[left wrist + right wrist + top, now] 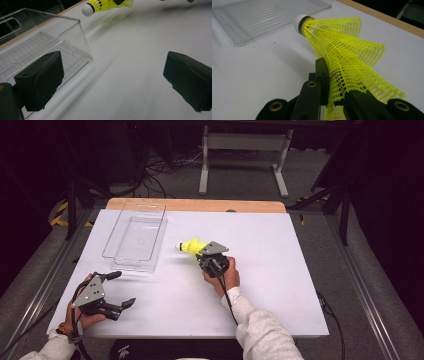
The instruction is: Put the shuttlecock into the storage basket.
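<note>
The right hand-held gripper (206,254) is clamped on the skirt of a yellow plastic mesh shuttlecock with a white cork tip (342,52), held just above the white table (260,285), tip towards a clear plastic rectangular bin (136,236). The left hand-held gripper (121,289), jaws spread and empty, is held near the table's front left corner.

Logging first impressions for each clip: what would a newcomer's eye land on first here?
The yellow shuttlecock, near the middle of the white table, pinched by its skirt in the right gripper, white cork pointing at the clear bin. That bin sits toward the table's far left. The left gripper waits open at the near left corner.
</note>
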Demonstrator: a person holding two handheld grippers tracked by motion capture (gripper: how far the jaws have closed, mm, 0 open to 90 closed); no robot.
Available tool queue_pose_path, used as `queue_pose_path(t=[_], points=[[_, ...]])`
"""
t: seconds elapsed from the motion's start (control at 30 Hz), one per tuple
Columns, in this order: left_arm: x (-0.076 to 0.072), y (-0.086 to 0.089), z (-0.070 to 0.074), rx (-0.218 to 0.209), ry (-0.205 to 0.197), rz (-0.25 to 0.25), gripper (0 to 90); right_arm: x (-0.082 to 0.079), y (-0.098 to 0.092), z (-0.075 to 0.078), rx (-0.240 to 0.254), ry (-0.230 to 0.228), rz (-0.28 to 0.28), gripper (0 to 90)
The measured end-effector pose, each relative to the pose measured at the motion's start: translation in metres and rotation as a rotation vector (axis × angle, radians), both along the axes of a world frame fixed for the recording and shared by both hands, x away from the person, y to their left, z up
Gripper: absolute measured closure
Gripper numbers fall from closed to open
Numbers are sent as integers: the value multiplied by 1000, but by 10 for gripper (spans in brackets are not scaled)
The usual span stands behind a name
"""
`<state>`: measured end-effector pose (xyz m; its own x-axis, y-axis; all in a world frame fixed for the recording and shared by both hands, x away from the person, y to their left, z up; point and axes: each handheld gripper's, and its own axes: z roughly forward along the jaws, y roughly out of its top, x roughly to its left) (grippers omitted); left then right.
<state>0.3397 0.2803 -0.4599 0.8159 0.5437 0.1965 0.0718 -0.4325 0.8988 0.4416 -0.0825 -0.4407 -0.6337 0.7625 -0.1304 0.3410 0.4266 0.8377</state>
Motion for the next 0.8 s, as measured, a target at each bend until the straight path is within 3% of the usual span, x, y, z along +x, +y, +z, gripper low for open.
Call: queue_pose_path(t=[0.8], points=[[0, 0, 0, 1, 1, 6, 41, -7, -8, 24, 18, -51, 13, 873]])
